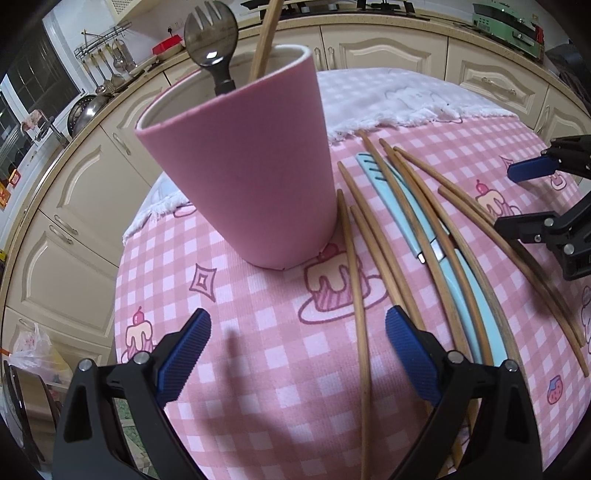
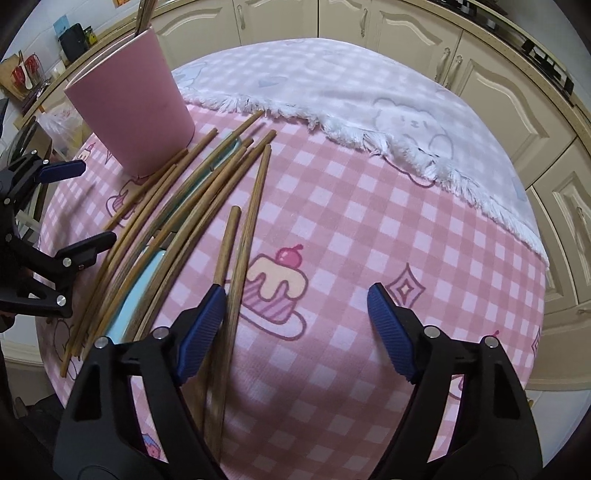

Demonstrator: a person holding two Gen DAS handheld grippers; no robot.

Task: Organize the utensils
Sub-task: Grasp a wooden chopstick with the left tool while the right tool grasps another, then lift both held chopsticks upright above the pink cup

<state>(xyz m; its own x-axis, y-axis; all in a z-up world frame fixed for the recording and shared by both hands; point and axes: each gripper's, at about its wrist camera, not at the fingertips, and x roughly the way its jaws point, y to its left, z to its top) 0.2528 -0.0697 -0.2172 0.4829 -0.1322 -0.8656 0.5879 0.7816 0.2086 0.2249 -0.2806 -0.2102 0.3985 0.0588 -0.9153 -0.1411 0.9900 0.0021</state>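
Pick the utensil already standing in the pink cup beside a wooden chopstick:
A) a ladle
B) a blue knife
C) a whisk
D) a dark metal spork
D: in the left wrist view a dark metal spork rises from the pink cup next to a wooden chopstick.

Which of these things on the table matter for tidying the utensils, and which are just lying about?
Part of the job: pink cup, spork standing in it, loose chopsticks, light blue utensil.

Just lying about: white fringed cloth, checked tablecloth.
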